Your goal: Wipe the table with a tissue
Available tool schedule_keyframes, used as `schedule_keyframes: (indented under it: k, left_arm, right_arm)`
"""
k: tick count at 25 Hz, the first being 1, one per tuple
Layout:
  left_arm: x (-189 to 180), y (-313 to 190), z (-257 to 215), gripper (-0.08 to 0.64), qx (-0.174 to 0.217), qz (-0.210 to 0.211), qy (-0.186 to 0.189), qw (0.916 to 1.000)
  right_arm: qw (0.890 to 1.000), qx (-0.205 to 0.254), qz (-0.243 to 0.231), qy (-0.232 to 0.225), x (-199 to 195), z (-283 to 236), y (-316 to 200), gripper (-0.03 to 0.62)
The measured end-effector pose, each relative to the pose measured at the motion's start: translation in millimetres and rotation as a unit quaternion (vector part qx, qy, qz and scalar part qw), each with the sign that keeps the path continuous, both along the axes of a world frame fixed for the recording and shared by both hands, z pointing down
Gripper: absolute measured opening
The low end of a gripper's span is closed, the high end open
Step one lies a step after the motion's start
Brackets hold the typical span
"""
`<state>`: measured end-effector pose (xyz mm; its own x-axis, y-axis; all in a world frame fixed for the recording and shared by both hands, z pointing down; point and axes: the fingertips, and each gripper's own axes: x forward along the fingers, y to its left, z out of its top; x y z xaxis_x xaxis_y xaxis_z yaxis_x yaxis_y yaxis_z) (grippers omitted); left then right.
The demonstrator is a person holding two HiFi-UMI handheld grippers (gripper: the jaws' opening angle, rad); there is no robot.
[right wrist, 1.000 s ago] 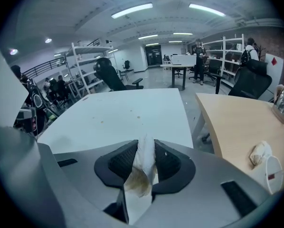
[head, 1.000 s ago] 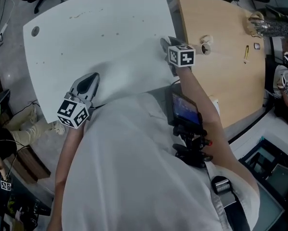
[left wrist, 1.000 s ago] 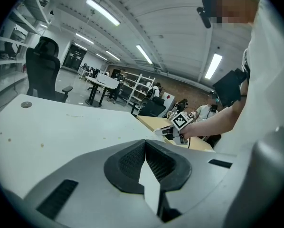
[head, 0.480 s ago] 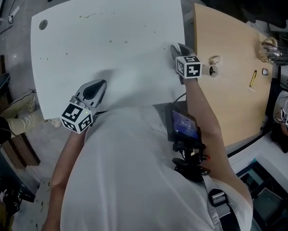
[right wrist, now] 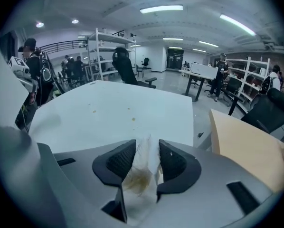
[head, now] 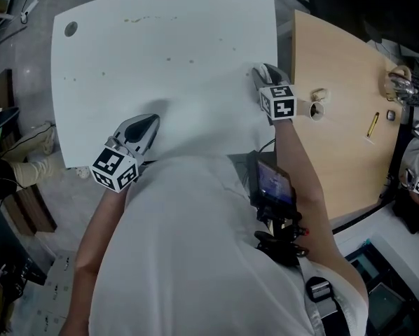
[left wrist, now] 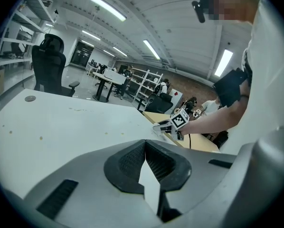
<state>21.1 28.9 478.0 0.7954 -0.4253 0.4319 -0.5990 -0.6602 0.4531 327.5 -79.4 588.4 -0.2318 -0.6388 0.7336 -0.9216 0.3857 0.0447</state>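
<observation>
We find the tissue [right wrist: 141,175] standing upright between the jaws of the right gripper [right wrist: 146,145]. It is crumpled and white, with a yellow-brown stain on its lower part. It fills the gap from pad to pad and touches both. Its upper edge rises just past the jaw tips. The jaws stand fairly wide and have just been opening, yet the tissue is between them and both pads bear on it.

In the head view the right gripper [head: 263,72] lies over the right side of the table [head: 160,47], close to that edge and pointing to the far side. The tissue itself is not seen there, and we cannot tell whether it touches the tabletop. The marker cube [head: 278,102] sits at the near end of this gripper, over the gap between the table and a wooden desk [head: 335,131] to the right.

Small brown spots [right wrist: 133,118] lie on the table beyond the jaw tips, apart from the tissue. Further spots [head: 169,59] show in the far half of the table, and a round hole [head: 71,28] sits at its far left corner.

The left gripper [head: 148,121] is well apart from the tissue, over the near left edge of the table. In its own view the left gripper's jaws meet at the tips, and we see nothing held between them; only a pale wedge of tabletop shows behind the pads.
</observation>
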Motion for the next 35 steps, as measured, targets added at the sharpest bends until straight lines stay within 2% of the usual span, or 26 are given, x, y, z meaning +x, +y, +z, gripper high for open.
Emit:
schedule_keyframes:
  k: [4, 12, 18, 20, 24, 29, 35]
  left_arm:
    - [4.0, 1.6, 0.2, 0.006, 0.0, 0.005, 0.002, 1.0]
    - [0.4, 1.9, -0.7, 0.006, 0.002, 0.007, 0.0, 1.0]
    - [-2.0, 3.1, -0.5, 0.006, 0.001, 0.006, 0.0, 1.0]
    - [-0.3, 3.7, -1.8, 0.006, 0.001, 0.007, 0.001, 1.0]
    - [2.5, 5.5, -2.8, 0.006, 0.002, 0.01, 0.003, 0.9999]
    - [2.2, 7.8, -3.2, 0.006, 0.003, 0.008, 0.002, 1.0]
    - [-0.1, 8.8, -3.5, 0.006, 0.003, 0.004, 0.003, 1.0]
  right_arm:
    - [0.999, 0.009, -0.006, 0.034, 4.0, -2.3, 3.3, 0.14]
    - [0.998, 0.01, 0.03, 0.048, 20.3, 5.1, 12.8, 0.158]
    - [0.997, 0.025, 0.025, 0.074, 22.8, -4.3, 16.6, 0.156]
    - [0.997, 0.022, 0.029, 0.073, 25.3, -4.6, 19.5, 0.155]
    - [0.997, 0.021, 0.032, 0.063, 25.5, -6.7, 20.2, 0.106]
    - [0.998, 0.025, 0.048, 0.042, 28.7, -11.2, 13.2, 0.089]
    - [0.999, 0.0, 0.039, 0.038, 18.1, 4.3, 14.9, 0.074]
